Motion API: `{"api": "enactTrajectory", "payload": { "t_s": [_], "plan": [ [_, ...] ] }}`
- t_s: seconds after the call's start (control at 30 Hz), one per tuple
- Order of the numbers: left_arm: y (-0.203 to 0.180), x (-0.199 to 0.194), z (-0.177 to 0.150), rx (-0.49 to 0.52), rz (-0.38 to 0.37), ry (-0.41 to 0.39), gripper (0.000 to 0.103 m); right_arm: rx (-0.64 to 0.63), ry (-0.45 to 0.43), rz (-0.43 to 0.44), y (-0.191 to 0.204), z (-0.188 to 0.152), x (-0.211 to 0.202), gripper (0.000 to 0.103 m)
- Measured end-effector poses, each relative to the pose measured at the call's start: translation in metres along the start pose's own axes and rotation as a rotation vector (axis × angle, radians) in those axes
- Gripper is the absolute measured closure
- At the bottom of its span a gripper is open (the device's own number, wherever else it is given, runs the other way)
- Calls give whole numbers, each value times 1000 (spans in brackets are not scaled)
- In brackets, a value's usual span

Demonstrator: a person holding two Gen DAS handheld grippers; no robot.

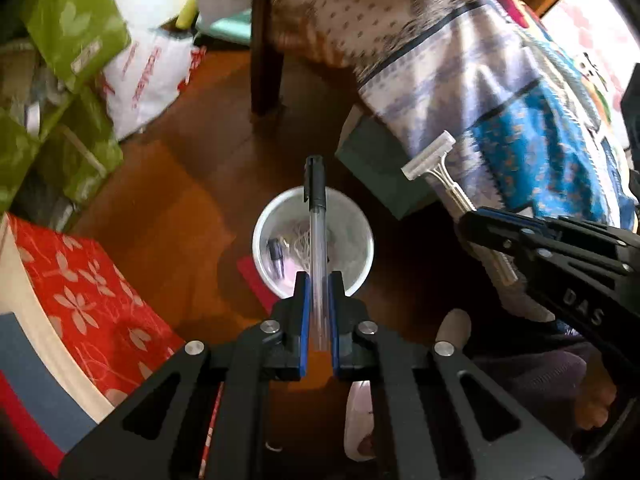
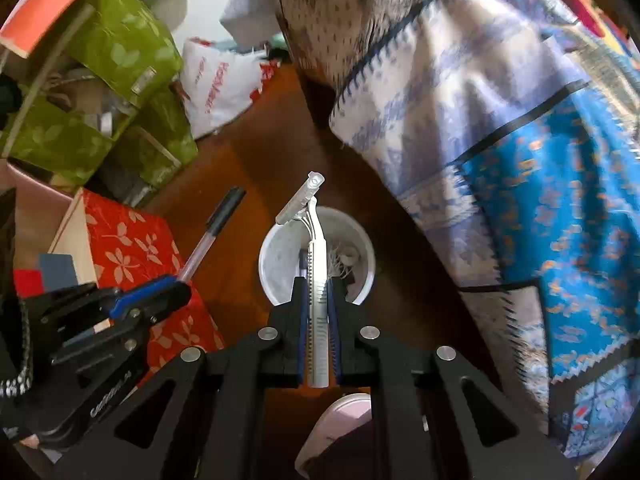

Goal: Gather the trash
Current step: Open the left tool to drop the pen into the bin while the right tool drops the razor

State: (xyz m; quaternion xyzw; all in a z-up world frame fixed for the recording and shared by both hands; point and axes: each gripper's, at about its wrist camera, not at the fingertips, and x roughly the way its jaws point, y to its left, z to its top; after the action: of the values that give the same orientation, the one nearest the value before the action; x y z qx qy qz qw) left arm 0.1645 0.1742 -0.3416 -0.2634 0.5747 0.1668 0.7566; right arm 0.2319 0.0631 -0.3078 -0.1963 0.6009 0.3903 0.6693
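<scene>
Left gripper (image 1: 319, 280) clenches a clear black-capped pen (image 1: 318, 216), right gripper (image 2: 319, 286) a silver disposable razor (image 2: 314, 248) — dropped off-centre, either could miss the small white bin (image 1: 362, 236).

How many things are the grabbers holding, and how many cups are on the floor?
Clear plastic pen with black cap, in the left gripper: 1
White disposable razor, in the right gripper: 1
White round cup on the floor: 1
Total: 3

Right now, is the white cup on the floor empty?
No, the white cup already holds small items, a dark piece and some pale stringy scraps.
</scene>
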Motion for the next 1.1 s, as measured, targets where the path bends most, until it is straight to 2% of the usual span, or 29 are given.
{"api": "enactTrajectory", "payload": {
  "t_s": [0.3,0.47,0.67,0.87,1.0,1.1],
  "plan": [
    [17,43,6,-87,-15,83,96,-32,83,25,6,20,46,94],
    [16,57,17,-96,-3,106,96,18,140,100,-8,26,55,92],
    [12,67,29,-96,7,110,96,-16,122,45,-8,29,50,89],
    [8,66,34,-89,2,104,96,0,123,57,-19,24,41,88],
    [3,54,32,-83,-4,91,96,1,105,43,-22,19,32,88],
    [-2,34,30,-70,12,52,96,16,74,54,-25,14,15,88]
  ]
}}
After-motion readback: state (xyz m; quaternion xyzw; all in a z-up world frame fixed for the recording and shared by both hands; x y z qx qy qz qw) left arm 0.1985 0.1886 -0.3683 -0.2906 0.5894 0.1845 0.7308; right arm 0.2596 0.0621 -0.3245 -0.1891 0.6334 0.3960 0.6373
